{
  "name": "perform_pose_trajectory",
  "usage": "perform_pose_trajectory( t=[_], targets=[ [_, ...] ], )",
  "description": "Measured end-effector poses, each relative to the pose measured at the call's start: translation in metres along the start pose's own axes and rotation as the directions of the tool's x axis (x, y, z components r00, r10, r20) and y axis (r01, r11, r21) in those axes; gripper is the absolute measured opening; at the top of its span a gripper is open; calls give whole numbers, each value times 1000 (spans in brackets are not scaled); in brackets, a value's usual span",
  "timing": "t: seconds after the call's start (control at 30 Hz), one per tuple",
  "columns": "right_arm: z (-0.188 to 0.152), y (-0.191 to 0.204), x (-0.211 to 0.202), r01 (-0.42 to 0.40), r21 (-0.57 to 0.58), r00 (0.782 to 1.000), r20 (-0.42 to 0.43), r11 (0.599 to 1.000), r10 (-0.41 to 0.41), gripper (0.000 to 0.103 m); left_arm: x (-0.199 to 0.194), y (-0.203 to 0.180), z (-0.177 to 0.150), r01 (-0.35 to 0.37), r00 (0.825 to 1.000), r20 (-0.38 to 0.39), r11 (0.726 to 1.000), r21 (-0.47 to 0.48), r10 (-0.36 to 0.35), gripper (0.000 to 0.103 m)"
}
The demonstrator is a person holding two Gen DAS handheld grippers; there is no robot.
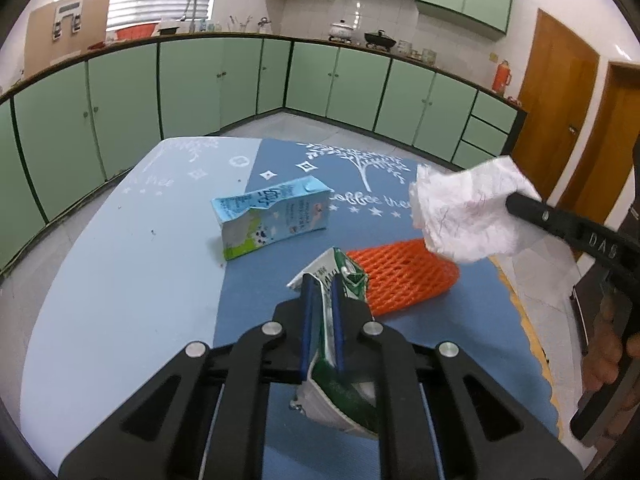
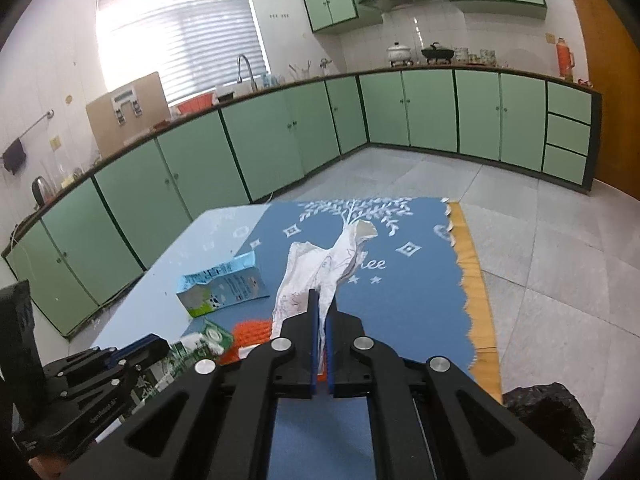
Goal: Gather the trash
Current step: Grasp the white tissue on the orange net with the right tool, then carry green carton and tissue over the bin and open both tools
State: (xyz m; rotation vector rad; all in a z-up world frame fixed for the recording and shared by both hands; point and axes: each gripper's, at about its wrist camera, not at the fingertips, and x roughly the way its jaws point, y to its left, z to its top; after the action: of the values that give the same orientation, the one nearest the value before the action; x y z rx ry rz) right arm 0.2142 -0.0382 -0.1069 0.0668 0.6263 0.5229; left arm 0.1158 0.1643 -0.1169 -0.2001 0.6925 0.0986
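1. Green kitchen cabinets (image 2: pixel 280 140) stood behind a blue table (image 1: pixel 120 280), and part of the table was covered by a darker blue cloth with a white tree print (image 1: pixel 400 320)

2. As landmark I take the blue milk carton (image 1: pixel 272 216), which lay on its side on the table, its long axis running from the near left to the far right in the left wrist view

3. Left gripper (image 1: pixel 322 304) was clenched on a crushed green and white carton (image 1: pixel 332 280), held above the table on the near side of the blue milk carton

4. Right gripper (image 2: pixel 322 316) was closed tight on a crumpled white paper (image 2: pixel 320 272), which hung in the air to the right of the blue milk carton and was clear of the cloth

5. An orange foam net (image 1: pixel 400 276) lay on the cloth on the near right of the blue milk carton, between the two grippers, its long axis pointing roughly toward the crumpled paper

6. Both tools were full, so I judge that neither could take the blue milk carton or the net before it let its load go; the left gripper seemed the nearer one to the blue milk carton

7. A dark lumpy thing (image 2: pixel 552 420) showed at the lower right of the right wrist view, far to the right of the blue milk carton; it may be a trash bag, but I cannot tell
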Motion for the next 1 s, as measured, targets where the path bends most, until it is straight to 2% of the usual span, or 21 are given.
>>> perform_pose_trajectory(
  t=[0.1,0.27,0.33,0.4,0.43,0.5,0.57,0.6,0.63,0.8,1.0],
  targets=[
    [-3,-3,-6,7,5,1000,2,1000,-7,3,9,-3,-10,20,998,-53,1000,3,-20,8],
    [-20,-7,0,17,17,999,-44,1000,-17,3,26,-6,-31,36,989,-144,999,-4,-36,10],
    [-25,-8,0,18,22,998,-57,1000,-16,3,32,-7,-34,31,986,-161,1000,-3,-31,17],
    [-30,-9,-1,18,24,998,-66,1000,-17,3,40,-6,-35,24,983,-180,1000,-6,-25,39],
    [-32,-9,0,20,24,997,-71,1000,-19,3,43,-5,-37,23,982,-187,1000,-11,-25,43],
    [-35,-10,0,21,27,997,-75,999,-19,3,47,-5,-37,24,982,-189,1000,-15,-26,44],
    [-35,-12,0,23,30,997,-76,999,-21,3,49,-7,-36,23,982,-189,1000,-9,-24,40],
    [-35,-12,0,24,31,997,-76,999,-22,3,48,-7,-36,32,982,-187,999,-15,-34,24],
    [-36,-12,0,25,33,997,-76,999,-22,3,48,-7,-35,60,980,-189,998,-32,-65,14],
    [-36,-12,-1,26,36,997,-75,999,-23,3,42,-15,-36,64,984,-163,998,-25,-67,10],
    [-32,-16,-10,30,44,998,-55,999,-28,3,17,-17,-26,51,995,-79,999,-16,-53,9]
  ],
)
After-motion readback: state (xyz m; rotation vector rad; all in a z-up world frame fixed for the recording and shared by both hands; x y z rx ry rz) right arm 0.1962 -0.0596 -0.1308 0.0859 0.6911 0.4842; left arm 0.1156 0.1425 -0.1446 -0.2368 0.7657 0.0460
